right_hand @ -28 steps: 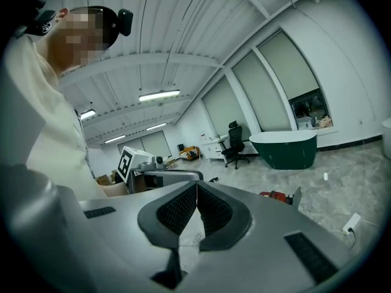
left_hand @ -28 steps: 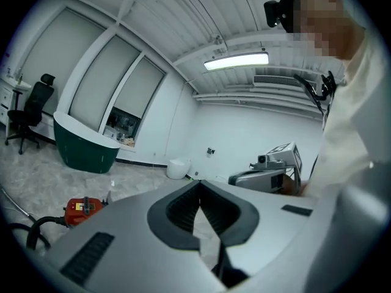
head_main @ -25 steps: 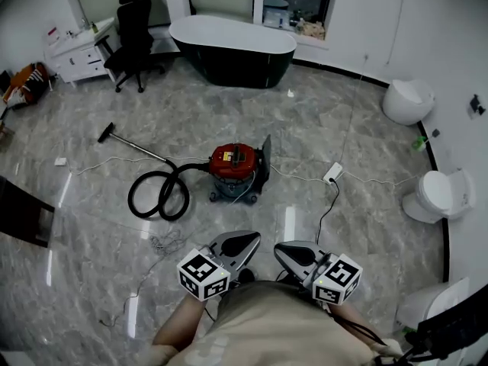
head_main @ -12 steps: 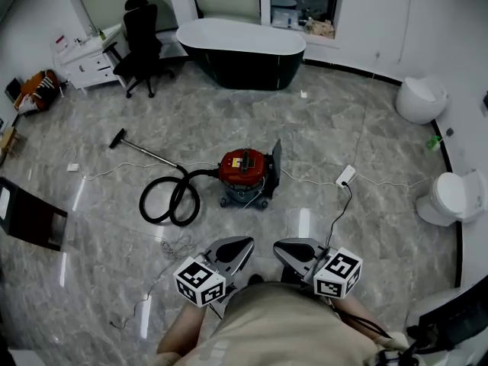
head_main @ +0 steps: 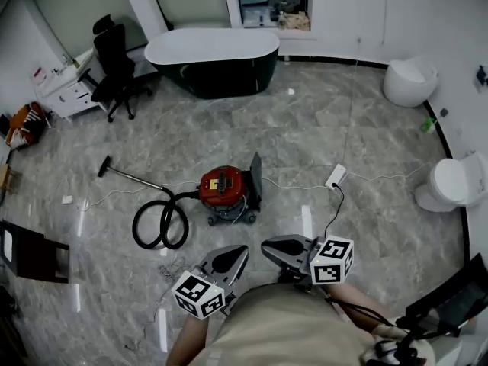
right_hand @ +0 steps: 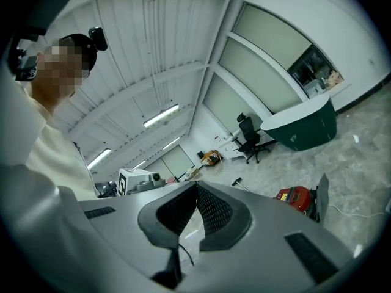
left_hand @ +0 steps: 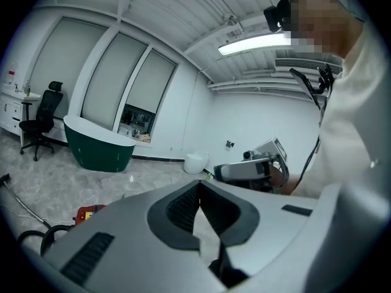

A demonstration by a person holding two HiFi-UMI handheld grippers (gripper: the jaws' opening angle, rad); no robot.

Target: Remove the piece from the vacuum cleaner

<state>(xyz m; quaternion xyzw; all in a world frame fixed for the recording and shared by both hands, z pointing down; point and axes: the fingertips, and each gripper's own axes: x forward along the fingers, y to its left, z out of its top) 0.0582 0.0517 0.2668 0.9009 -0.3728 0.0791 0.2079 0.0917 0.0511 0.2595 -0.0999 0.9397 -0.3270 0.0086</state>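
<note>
A red canister vacuum cleaner stands on the marble floor mid-room, a dark flat panel upright at its right side. Its black hose coils to the left and a wand with a floor nozzle stretches further left. The vacuum also shows low right in the right gripper view and at the lower left in the left gripper view. My left gripper and right gripper are held close to my body, well short of the vacuum. Both are shut with nothing between the jaws.
A dark bathtub stands at the back, an office chair and white drawers to its left. Toilets line the right wall. A white cable runs to a power strip right of the vacuum. A dark chair sits at left.
The head view has shifted, so the vacuum now sits lower and further left in it. Both grippers stay shut near my body.
</note>
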